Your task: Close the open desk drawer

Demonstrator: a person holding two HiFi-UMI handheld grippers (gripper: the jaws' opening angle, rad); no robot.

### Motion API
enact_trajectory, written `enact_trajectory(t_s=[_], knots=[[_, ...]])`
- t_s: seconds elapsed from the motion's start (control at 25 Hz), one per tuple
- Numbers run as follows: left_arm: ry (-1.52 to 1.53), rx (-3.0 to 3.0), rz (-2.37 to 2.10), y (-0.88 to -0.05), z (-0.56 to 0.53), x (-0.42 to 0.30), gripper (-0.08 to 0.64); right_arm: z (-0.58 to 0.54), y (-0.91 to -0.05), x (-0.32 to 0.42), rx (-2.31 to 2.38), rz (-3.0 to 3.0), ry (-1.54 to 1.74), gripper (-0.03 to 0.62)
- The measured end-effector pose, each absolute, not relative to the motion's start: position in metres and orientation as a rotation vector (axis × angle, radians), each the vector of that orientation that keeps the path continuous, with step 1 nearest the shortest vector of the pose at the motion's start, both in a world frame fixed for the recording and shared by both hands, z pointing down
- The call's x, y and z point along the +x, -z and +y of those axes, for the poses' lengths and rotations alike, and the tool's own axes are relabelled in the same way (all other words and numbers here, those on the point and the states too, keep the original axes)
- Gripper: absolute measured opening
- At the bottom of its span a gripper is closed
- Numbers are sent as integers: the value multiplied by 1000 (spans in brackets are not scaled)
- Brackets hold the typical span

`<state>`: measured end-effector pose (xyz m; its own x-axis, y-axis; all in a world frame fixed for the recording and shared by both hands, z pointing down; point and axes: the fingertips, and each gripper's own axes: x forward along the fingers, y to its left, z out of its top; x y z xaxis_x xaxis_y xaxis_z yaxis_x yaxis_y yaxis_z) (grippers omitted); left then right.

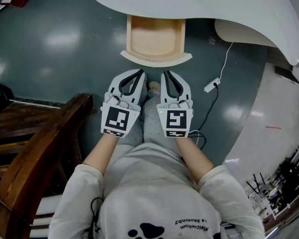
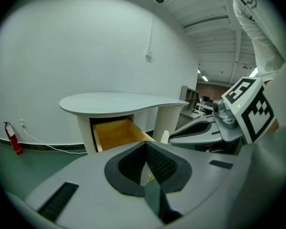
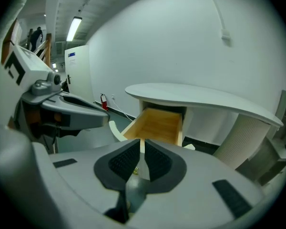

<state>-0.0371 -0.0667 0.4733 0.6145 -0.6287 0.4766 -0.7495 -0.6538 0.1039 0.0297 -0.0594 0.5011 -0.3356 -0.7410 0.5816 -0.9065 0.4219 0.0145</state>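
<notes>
The drawer (image 1: pixel 154 36) stands pulled out from under the white, curved-edged desk (image 1: pixel 189 1), at 12 o'clock in the head view and straight ahead of both grippers. Its inside is pale honey-coloured wood, floor and side walls alike. Its front panel (image 1: pixel 157 59) is a cream-white strip that bows outward toward the person and runs wider than the wooden box on both sides. The left gripper (image 1: pixel 138 73) sits at 7 o'clock of that panel and the right gripper (image 1: pixel 167 73) at 5 o'clock, side by side above the person's legs (image 1: pixel 150 117), tips pointing to 12 o'clock; both are near the panel but apart from it. In the left gripper view the ribbed black pads meet with nothing between them, so the jaws are closed and empty. The right gripper view shows the same, pads drawn together on nothing, with the drawer's box at 12 o'clock beyond the tips. A white cable (image 1: pixel 212 85) with a small block on it trails over the dark grey-green floor (image 1: pixel 55 59) at 3 o'clock of the grippers. Dark wooden furniture (image 1: pixel 40 143) stands at 8 o'clock, and in the left gripper view a red fire extinguisher (image 2: pixel 12 138) stands by the wall at 9 o'clock of the desk
</notes>
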Motion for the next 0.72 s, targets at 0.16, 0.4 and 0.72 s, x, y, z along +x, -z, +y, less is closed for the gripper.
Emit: enact_trajectory(t_s=[0.16, 0.4, 0.72], knots=[[-600, 2539, -1093, -486, -62, -37, 9, -57, -526, 28, 1369, -2145, -501, 37], [-603, 2538, -1056, -500, -60, -31, 9, -55, -555, 20, 1336, -2123, -603, 72], [-632, 2539, -1044, -521, -63, -30, 9, -56, -586, 12, 1311, -2095, -646, 92]])
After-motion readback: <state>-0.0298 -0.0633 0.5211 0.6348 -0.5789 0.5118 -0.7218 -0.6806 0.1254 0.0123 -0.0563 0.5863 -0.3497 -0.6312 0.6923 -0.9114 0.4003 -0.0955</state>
